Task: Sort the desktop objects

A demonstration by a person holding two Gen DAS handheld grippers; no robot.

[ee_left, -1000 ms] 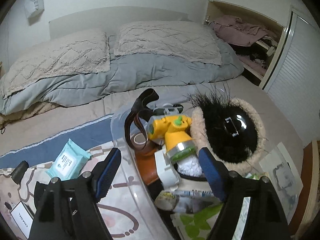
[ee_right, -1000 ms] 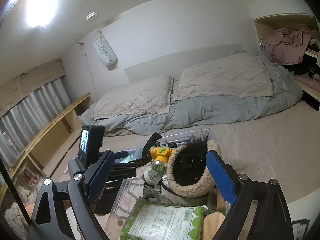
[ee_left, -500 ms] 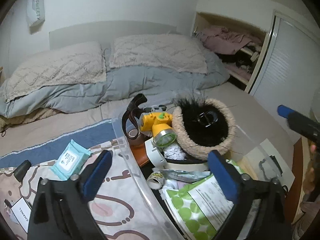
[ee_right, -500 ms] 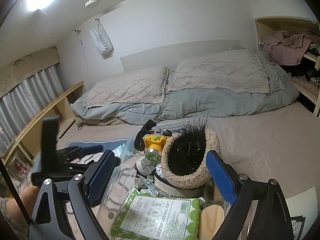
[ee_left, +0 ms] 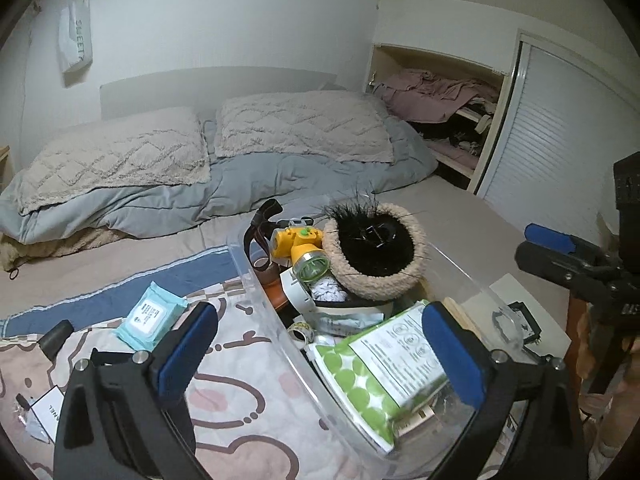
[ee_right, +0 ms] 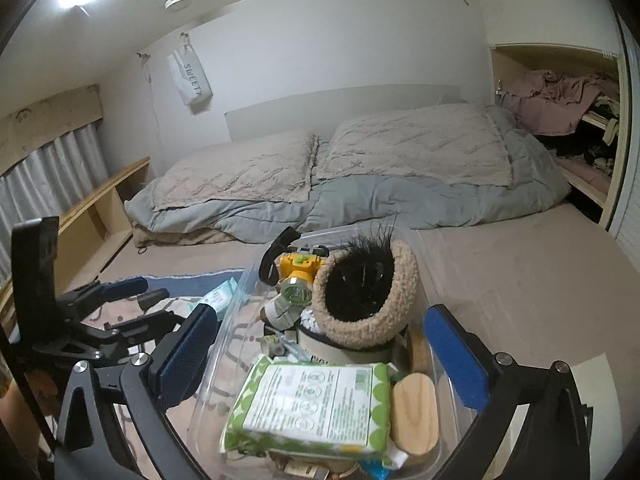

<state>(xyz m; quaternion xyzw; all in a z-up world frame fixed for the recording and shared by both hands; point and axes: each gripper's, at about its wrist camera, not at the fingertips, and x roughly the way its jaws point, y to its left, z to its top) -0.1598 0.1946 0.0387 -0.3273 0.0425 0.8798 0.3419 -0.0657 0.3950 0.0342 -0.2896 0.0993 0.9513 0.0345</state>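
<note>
A clear plastic bin [ee_left: 256, 280] sits on the bed, full of items: a green-dotted wipes pack [ee_left: 384, 364], a yellow flashlight [ee_left: 300, 248], a fuzzy beige hat with black fur [ee_left: 376, 248], a brown strap [ee_left: 260, 232]. The bin [ee_right: 236, 300], wipes pack [ee_right: 316, 404], flashlight [ee_right: 298, 274], hat [ee_right: 364, 292] and a wooden piece [ee_right: 414, 412] also show in the right wrist view. My left gripper [ee_left: 320, 352] is open and empty above the bin's near end. My right gripper [ee_right: 320, 344] is open and empty over the bin.
A blue wipes pack [ee_left: 150, 316], a black cap [ee_left: 54, 338] and a white card [ee_left: 44, 412] lie on the patterned blanket [ee_left: 240, 392] left of the bin. Pillows [ee_left: 300, 124] and a grey duvet [ee_left: 248, 184] lie behind. A white paper [ee_left: 516, 312] lies to the right.
My left gripper has pulled back and up from the bin; the items look smaller. My right gripper has risen slightly. Each gripper now shows at the edge of the other's view.
</note>
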